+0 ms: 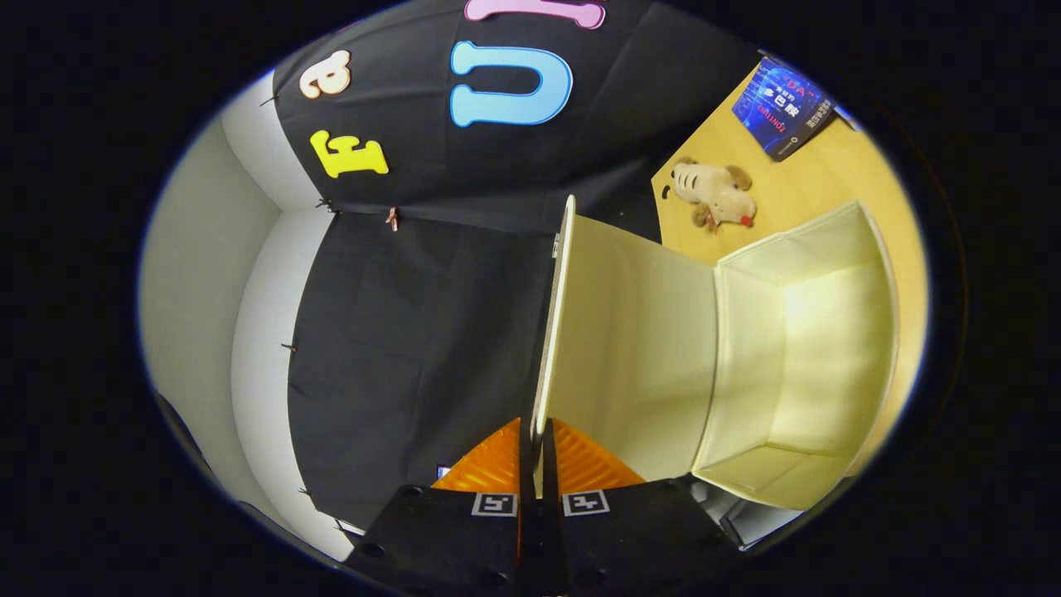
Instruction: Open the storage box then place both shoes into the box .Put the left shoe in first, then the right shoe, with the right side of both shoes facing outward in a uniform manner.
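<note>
the black cloth wall (398, 332) takes the biggest part of the view, with a pale wall (207, 274) beside it. the storage box (812, 348) is open and cream coloured; its hollow inside faces the camera and it stands on the wooden worktop (829, 178). the lid (580, 332) of the box is swung out from the box and is seen almost edge-on, running from the fingers forward toward the cloth wall. its inner cream face joins the box at the far side from the fingers. the gripper (537, 452) is clenched on the near edge of this lid: both fingers (497, 464) press on the thin edge, one on each side, with almost no gap between them. beyond the box, on the worktop, lies a small plush toy dog (714, 193), on its side. further away, well apart from the dog, lies a blue book (783, 108) at the border of the worktop
</note>
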`<state>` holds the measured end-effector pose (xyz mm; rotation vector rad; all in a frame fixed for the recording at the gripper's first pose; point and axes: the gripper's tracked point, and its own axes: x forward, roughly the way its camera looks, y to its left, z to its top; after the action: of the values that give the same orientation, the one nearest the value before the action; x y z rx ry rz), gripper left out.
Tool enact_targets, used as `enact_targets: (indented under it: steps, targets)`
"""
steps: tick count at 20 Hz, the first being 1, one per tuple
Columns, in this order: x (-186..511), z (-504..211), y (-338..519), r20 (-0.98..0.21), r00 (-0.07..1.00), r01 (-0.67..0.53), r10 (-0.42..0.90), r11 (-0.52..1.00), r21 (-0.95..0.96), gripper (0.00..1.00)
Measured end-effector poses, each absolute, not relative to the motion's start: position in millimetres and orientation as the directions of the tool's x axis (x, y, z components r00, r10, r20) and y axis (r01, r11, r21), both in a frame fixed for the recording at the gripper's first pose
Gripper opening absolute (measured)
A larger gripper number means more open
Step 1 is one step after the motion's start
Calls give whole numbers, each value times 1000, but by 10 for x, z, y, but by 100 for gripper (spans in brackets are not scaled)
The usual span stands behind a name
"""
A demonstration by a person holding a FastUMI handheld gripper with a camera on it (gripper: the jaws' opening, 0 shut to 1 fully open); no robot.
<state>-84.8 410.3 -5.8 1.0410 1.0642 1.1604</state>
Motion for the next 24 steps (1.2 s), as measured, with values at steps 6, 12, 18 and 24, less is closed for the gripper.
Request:
enact_targets:
  steps: [6,12,18,24]
  targets:
    - [-1024,-173,4868,-147,41,-182,988,152,971,5]
    - [-1124,-413,5388,-218,8,-184,976,216,959,5]
    - [-1119,-614,5309,-308,19,-235,951,303,923,46]
    - [-808,-806,4158,-441,226,-448,869,495,745,98]
